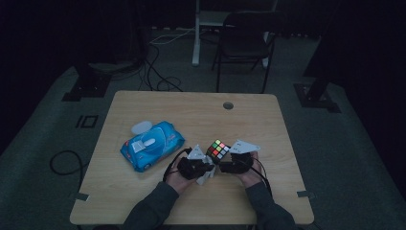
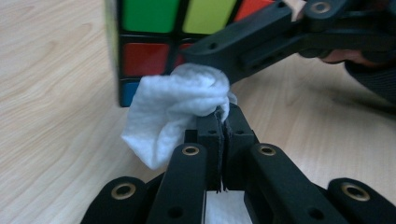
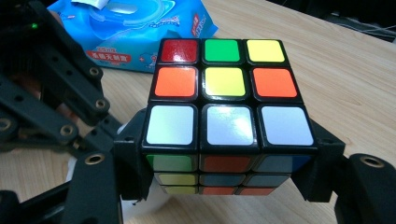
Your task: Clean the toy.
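A scrambled Rubik's cube [image 3: 224,116] sits clamped between the jaws of my right gripper [image 3: 227,161], which is shut on its lower layers. White, orange, yellow, green and red stickers face up. In the high view the cube [image 1: 218,149] is held just above the table's near middle, with the right gripper [image 1: 223,161] behind it. My left gripper [image 2: 223,123] is shut on a crumpled white wipe [image 2: 180,107]. The wipe touches the cube's side [image 2: 149,51] near its bottom edge. From above, the left gripper [image 1: 203,167] sits just left of the cube.
A blue wet-wipe pack [image 1: 152,143] with a white lid lies on the wooden table [image 1: 268,124], left of the hands; it is also behind the cube [image 3: 135,28]. A cable hole [image 1: 228,105] is near the far edge. A chair [image 1: 244,43] stands beyond the table.
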Demonstrator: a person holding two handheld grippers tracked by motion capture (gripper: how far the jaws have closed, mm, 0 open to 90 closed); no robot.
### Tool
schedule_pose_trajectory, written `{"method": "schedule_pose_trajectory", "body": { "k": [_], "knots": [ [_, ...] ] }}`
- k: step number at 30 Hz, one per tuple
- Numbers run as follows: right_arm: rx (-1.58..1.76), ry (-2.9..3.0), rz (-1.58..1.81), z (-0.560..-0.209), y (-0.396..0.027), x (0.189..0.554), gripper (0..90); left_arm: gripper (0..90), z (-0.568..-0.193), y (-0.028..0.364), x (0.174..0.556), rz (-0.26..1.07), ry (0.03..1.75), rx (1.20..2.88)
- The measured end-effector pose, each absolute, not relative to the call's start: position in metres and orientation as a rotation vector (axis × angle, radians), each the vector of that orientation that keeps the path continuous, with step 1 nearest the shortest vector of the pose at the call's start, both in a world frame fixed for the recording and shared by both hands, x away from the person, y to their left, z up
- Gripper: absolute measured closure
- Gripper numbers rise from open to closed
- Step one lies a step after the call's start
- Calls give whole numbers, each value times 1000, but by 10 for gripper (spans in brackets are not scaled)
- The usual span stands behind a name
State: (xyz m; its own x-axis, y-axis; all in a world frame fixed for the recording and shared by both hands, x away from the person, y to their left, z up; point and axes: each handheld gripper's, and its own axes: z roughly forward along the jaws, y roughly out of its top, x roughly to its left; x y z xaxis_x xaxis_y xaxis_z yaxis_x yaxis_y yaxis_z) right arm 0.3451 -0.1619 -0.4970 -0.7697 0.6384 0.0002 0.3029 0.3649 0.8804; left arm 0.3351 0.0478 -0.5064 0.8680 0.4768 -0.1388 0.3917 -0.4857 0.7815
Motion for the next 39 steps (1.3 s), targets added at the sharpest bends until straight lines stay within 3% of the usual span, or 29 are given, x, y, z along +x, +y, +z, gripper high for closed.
{"method": "schedule_pose_trajectory", "body": {
  "k": [8,22,39],
  "knots": [
    [828,2288,1378,-496,-162,345,347,887,-507,43,332,110,596,2146],
    [789,2311,1403,-492,-157,340,347,886,-514,69,343,160,714,2114],
    [772,2327,1465,-485,-155,338,347,886,-511,53,334,170,616,2119]
  ]
}}
